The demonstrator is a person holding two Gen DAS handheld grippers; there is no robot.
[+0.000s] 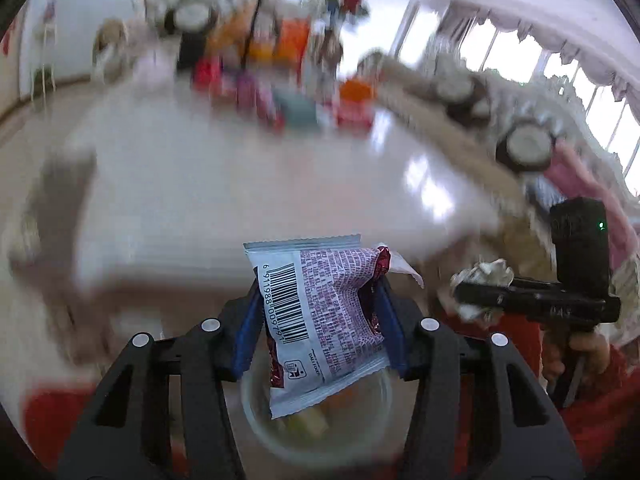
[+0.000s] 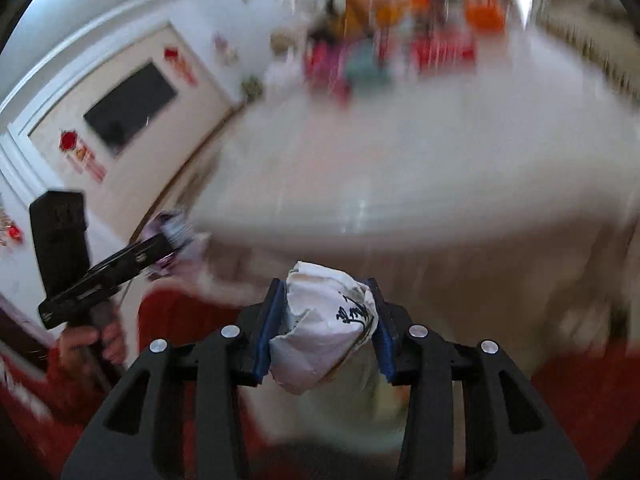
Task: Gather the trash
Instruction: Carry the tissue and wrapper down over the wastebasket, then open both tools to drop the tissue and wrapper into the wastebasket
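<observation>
My left gripper [image 1: 318, 312] is shut on a snack wrapper [image 1: 320, 320], white and purple with a barcode, held upright between the blue pads. Below it lies a blurred pale round bin [image 1: 256, 412] with bits of colour inside. My right gripper [image 2: 326, 320] is shut on a crumpled white paper wad [image 2: 324, 328] with black print, over the same pale bin [image 2: 360, 404]. The left wrist view catches the right gripper [image 1: 472, 292] at right with the crumpled wad [image 1: 486, 274] in it. At the left of the right wrist view, the left gripper [image 2: 168, 240] carries the wrapper [image 2: 174, 230].
A white table [image 1: 240, 184] spreads ahead, blurred by motion, with colourful packages [image 1: 280, 92] piled at its far end. A person's hand [image 2: 86, 340] in a red sleeve grips the left handle. Red fabric [image 2: 580, 392] shows below. A door with a dark panel [image 2: 128, 108] stands left.
</observation>
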